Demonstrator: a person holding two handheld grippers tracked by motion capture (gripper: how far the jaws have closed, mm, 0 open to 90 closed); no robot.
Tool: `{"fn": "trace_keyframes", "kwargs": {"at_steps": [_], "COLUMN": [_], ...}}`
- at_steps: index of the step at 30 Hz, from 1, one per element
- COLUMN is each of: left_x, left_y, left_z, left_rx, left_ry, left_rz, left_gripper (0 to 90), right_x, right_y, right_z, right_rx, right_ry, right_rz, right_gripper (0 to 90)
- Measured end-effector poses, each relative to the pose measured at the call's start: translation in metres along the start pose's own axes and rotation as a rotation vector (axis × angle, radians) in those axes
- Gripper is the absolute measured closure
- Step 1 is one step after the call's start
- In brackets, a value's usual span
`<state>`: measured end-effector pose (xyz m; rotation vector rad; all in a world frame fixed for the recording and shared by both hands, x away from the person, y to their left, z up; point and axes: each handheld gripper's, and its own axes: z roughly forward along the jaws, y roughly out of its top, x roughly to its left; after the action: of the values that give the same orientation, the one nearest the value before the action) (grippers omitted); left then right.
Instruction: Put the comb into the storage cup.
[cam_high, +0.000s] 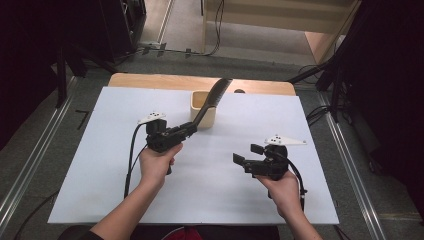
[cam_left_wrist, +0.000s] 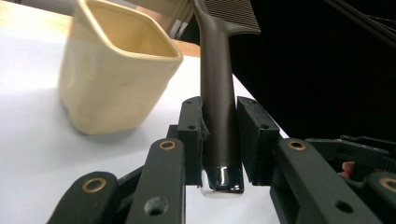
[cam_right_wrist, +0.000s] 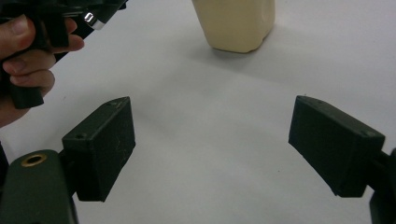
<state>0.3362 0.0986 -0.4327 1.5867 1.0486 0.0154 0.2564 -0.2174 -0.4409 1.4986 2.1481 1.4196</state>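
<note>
One dark comb (cam_high: 212, 100) is being pinched by its handle in the left claw (cam_high: 189, 131), its toothed head being held up and tilted over the far rim of the cream cup (cam_high: 203, 109), which is standing near the far middle of the white table (cam_high: 100, 165). In the left gripper view the handle (cam_left_wrist: 218, 107) is being clamped squarely between the two pads (cam_left_wrist: 258, 135), with its glossy butt end poking out just below them. The right claw (cam_high: 248, 155) is being held spread wide and empty, low over the table at the near right, well apart from the cup. Judged from this, the comb is being brought to the cup for standing in it. For this to be done well, the handle's butt should be swung over the opening and lowered inside before the pads are being eased apart; the light cup could be tipped if its rim is being nudged, so the free claw could be used to steady it.
</note>
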Motion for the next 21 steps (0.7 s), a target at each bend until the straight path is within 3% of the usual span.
{"fn": "trace_keyframes", "kwargs": {"at_steps": [8,21], "left_x": [-0.01,-0.025], "left_y": [-0.008,-0.029], "left_z": [0.023,0.053], "left_rx": [0.023,0.02], "left_ry": [-0.032,-0.063], "left_rz": [-0.014,-0.033], "left_gripper": [73.5,73.5], "right_x": [-0.001,-0.004], "right_y": [0.0,0.008], "right_z": [-0.003,-0.004], "right_rx": [-0.006,-0.029], "right_ry": [-0.02,-0.043], "right_rz": [0.023,0.07], "right_gripper": [12.9,14.7]}}
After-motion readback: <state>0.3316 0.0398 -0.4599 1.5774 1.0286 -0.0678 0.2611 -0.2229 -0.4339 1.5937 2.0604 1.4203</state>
